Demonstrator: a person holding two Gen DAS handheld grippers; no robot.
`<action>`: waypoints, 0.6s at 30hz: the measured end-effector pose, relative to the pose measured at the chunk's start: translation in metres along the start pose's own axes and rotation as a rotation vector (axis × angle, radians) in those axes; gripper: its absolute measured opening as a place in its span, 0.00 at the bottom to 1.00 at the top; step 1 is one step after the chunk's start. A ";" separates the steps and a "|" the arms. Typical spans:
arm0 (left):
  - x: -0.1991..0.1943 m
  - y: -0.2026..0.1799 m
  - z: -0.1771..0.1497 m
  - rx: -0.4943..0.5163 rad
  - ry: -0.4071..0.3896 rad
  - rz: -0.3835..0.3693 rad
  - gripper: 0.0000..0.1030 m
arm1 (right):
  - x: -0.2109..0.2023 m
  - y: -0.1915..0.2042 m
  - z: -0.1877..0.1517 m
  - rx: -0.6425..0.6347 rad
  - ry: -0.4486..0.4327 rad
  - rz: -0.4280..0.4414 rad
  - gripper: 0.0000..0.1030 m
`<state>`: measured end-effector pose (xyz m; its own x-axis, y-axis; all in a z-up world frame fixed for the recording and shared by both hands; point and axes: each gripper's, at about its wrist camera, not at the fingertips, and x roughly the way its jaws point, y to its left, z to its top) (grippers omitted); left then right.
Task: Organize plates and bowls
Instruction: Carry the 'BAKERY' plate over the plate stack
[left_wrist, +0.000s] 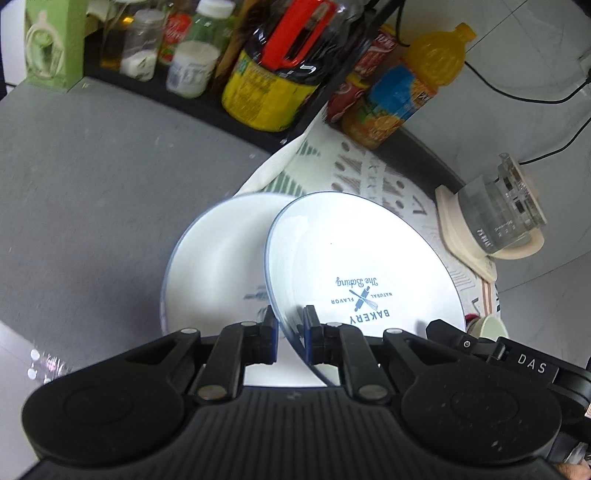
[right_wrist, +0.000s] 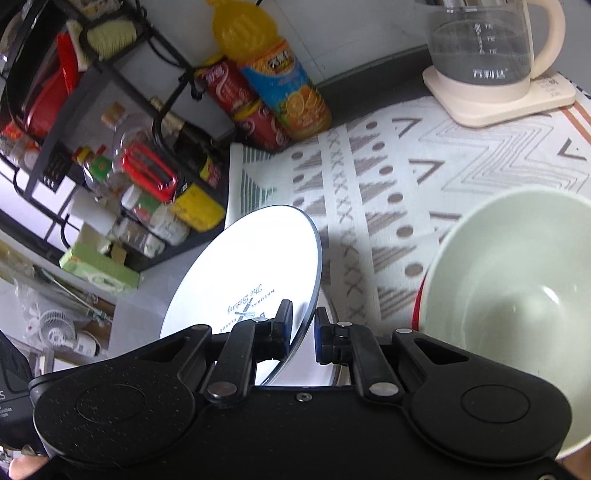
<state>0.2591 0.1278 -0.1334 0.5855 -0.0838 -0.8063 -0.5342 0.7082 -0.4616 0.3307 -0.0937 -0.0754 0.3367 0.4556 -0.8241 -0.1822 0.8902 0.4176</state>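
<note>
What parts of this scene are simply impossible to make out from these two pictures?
- Lower plate, left wrist view: print mostly covered by the lifted bakery plate.
- Green bowl, right wrist view: cut off by the picture's edge and the right claw.
- Rack jars, left wrist view: labels too blurred to read.

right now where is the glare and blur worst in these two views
Left wrist view: the plate held by the left hand-held gripper is blown out white towards its upper rim, and the bottles behind are motion-smeared. Right wrist view: the plate glares at its centre; the kettle stays fairly sharp, though fisheye-bent.
</note>
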 end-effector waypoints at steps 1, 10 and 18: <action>0.001 0.003 -0.002 -0.005 0.006 0.001 0.11 | 0.001 0.001 -0.004 -0.003 0.006 -0.004 0.11; 0.010 0.019 -0.014 -0.022 0.044 0.005 0.11 | 0.009 0.008 -0.026 -0.047 0.044 -0.070 0.11; 0.020 0.024 -0.019 -0.038 0.071 0.009 0.11 | 0.016 0.013 -0.032 -0.100 0.060 -0.127 0.11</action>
<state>0.2464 0.1301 -0.1675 0.5361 -0.1280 -0.8344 -0.5630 0.6823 -0.4664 0.3043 -0.0753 -0.0953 0.3080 0.3356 -0.8902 -0.2341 0.9337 0.2710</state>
